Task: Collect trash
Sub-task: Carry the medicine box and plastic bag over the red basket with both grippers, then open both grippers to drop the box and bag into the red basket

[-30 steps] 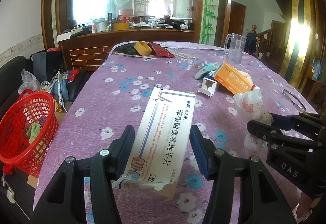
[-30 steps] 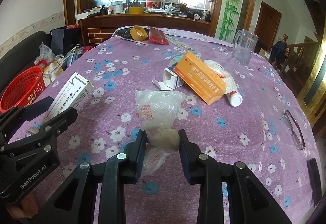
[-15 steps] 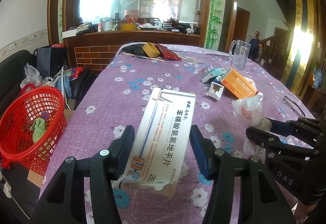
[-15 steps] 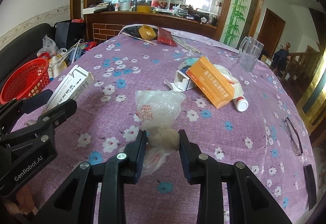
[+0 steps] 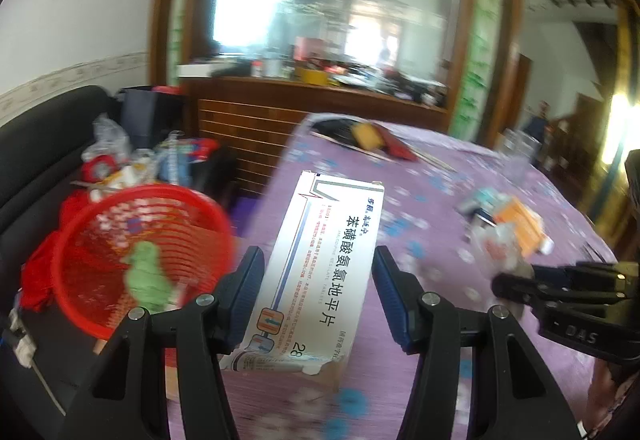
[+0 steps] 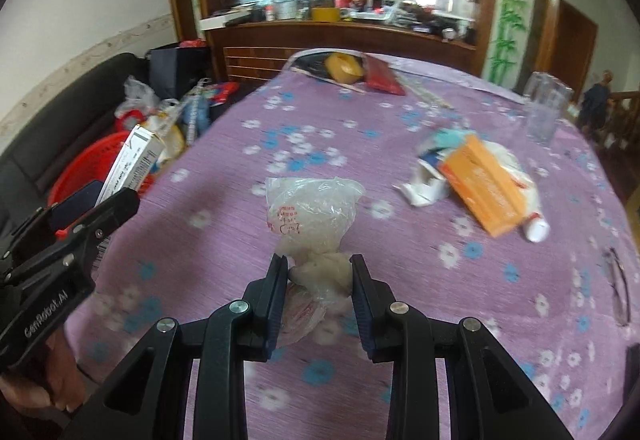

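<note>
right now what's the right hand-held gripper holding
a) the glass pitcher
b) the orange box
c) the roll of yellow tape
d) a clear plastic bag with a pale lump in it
d: in the right wrist view the right hand-held gripper has its jaws closed on the clear plastic bag, pinching it around the pale lump, while the orange box, glass pitcher and yellow tape roll sit farther off on the purple tablecloth.

Daylight floods in through the glass partition (image 5: pixel 320 20), blowing out to white glare in both views, while motion blur smears the purple tablecloth (image 6: pixel 360 144) and red basket (image 5: pixel 140 252), fisheye curvature bends the frame edges, and the corners fall to black vignette
</note>
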`<action>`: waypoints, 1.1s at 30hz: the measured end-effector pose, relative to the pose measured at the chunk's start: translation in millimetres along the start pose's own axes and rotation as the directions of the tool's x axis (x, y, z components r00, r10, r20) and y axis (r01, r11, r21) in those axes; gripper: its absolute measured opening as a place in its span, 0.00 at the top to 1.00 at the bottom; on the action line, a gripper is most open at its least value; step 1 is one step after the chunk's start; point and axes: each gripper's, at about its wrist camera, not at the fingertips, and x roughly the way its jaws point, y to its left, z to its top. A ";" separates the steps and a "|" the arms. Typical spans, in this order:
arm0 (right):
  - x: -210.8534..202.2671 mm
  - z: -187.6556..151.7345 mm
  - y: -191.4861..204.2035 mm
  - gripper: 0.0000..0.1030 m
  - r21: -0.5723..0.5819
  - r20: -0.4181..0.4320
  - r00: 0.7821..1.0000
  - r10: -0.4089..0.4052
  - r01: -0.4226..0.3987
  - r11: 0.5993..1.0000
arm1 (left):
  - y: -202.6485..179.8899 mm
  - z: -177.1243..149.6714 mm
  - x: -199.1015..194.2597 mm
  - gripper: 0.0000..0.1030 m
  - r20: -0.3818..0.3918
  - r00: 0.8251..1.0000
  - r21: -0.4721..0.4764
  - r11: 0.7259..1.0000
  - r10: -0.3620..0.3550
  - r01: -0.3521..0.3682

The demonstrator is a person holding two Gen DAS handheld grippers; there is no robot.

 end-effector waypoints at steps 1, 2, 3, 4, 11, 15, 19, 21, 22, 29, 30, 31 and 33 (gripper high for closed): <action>2.5 4.1 5.5 0.67 -0.003 -0.005 1.000 0.023 -0.023 1.000 | 8.7 2.7 -1.4 0.47 0.004 1.000 -0.011 1.000 0.020 -0.020; 5.0 9.7 12.6 0.67 -0.009 -0.012 0.999 0.053 -0.053 0.999 | 17.8 4.9 -2.8 0.47 0.007 0.999 -0.020 0.999 0.039 -0.039; 7.7 15.3 20.7 0.66 -0.018 -0.017 0.997 0.081 -0.081 0.997 | 31.2 7.9 -4.6 0.47 0.013 0.998 -0.037 0.997 0.069 -0.068; 10.0 20.1 27.2 0.66 -0.024 -0.020 0.995 0.101 -0.102 0.995 | 41.2 9.9 -4.9 0.47 0.015 0.996 -0.049 0.995 0.088 -0.087; 31.7 56.6 90.2 0.66 -0.090 -0.041 0.971 0.237 -0.240 0.967 | 109.0 11.8 0.6 0.47 -0.018 0.979 -0.135 0.970 0.203 -0.204; 47.3 78.3 129.5 0.66 -0.123 -0.058 0.954 0.294 -0.300 0.946 | 137.3 9.1 8.9 0.47 -0.050 0.972 -0.173 0.957 0.228 -0.233; 64.9 95.2 159.2 0.66 -0.133 -0.081 0.941 0.329 -0.337 0.932 | 153.2 6.3 11.8 0.47 -0.063 0.968 -0.189 0.949 0.245 -0.252; 74.2 101.5 171.9 0.66 -0.134 -0.098 0.934 0.343 -0.354 0.926 | 159.0 6.0 14.1 0.47 -0.067 0.966 -0.194 0.946 0.250 -0.259; 79.1 103.9 178.7 0.66 -0.134 -0.107 0.931 0.350 -0.362 0.922 | 159.8 6.3 15.8 0.47 -0.069 0.965 -0.195 0.946 0.252 -0.260; 108.8 113.9 203.3 0.48 -0.126 -0.139 0.925 0.353 -0.370 0.920 | 164.0 7.2 21.7 0.29 -0.072 0.964 -0.211 0.941 0.256 -0.266; 109.1 114.2 200.7 0.48 -0.116 -0.132 0.925 0.357 -0.372 0.921 | 163.7 7.6 20.5 0.29 -0.067 0.964 -0.209 0.941 0.257 -0.265; 108.0 114.1 197.4 0.48 -0.111 -0.129 0.922 0.364 -0.378 0.919 | 162.1 8.3 19.4 0.29 -0.061 0.964 -0.204 0.942 0.258 -0.265; 103.7 114.0 190.0 0.48 -0.108 -0.115 0.925 0.363 -0.375 0.921 | 156.5 9.3 16.9 0.28 -0.053 0.965 -0.197 0.945 0.257 -0.262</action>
